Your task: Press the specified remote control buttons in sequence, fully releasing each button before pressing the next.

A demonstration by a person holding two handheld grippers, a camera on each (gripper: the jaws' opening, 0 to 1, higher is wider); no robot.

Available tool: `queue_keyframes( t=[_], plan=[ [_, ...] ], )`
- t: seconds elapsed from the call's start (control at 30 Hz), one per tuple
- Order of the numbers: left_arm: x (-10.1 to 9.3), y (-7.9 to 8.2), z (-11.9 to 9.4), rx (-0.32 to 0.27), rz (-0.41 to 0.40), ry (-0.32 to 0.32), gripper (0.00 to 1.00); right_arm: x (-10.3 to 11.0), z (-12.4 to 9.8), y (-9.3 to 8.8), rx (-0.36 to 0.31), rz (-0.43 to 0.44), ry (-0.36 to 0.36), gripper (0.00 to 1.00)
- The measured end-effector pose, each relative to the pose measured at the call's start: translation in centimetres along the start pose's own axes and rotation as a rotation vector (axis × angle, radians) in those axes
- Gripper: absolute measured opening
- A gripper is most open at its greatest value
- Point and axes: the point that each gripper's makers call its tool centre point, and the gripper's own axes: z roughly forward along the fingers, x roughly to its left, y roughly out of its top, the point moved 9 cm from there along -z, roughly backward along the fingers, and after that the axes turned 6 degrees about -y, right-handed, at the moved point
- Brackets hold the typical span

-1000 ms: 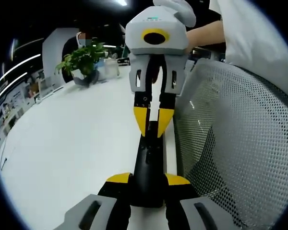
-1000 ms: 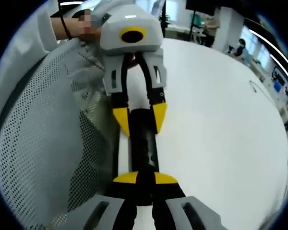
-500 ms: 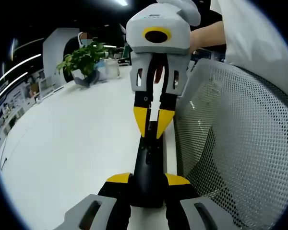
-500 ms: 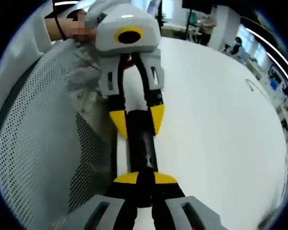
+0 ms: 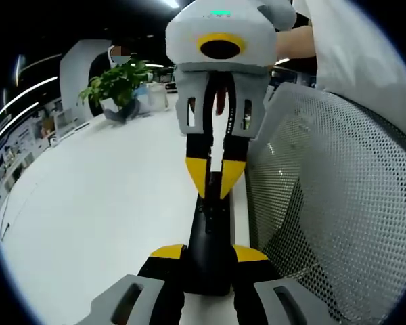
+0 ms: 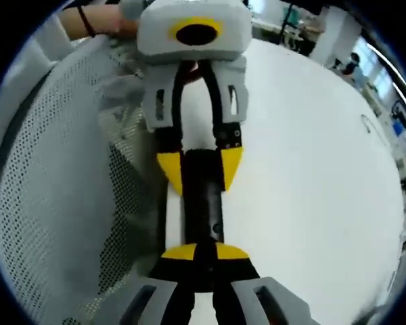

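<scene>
You have the black remote control (image 5: 210, 237) held end to end between the two grippers, over the near edge of the white table (image 5: 101, 203) and just beside a mesh chair back (image 5: 338, 203). In the left gripper view your left gripper (image 5: 208, 256) has its yellow-tipped jaws clamped on the remote's near end at 6 o'clock, and the right gripper (image 5: 214, 177) comes in from 12 o'clock, its jaws closed on the far end. The right gripper view mirrors this (the remote (image 6: 201, 196) runs from 6 towards 12 there too). I judge the main risk to be a slip: if either hand twists or pulls, the remote could skew out of one grip, drop off the table edge and leave the workspace, with no jaw free for pressing buttons.
</scene>
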Motion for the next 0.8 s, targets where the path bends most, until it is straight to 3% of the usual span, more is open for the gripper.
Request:
queue_keyframes(
  t=[0.1,0.17,0.33,0.43,0.57,0.8],
  plan=[
    [0.0,0.0,0.0,0.0,-0.001,0.003,0.25,0.1,0.0,-0.3,-0.041,0.113,-0.021,0.04],
    [0.0,0.1,0.1,-0.002,-0.002,0.003,0.25,0.3,-0.1,-0.4,-0.05,0.1,-0.038,0.04],
    [0.0,0.1,0.1,-0.001,0.001,0.001,0.25,1.1,-0.1,-0.5,-0.091,-0.033,-0.106,0.04],
    [0.0,0.1,0.1,0.0,0.001,0.001,0.25,1.0,-0.2,-1.1,-0.153,-0.08,-0.093,0.04],
    [0.0,0.1,0.0,0.0,0.001,0.001,0.25,0.8,-0.2,-1.1,-0.172,-0.174,-0.065,0.04],
    [0.0,0.1,0.0,0.001,0.001,0.002,0.25,0.6,-0.1,-0.6,-0.151,-0.096,-0.057,0.02]
  ],
)
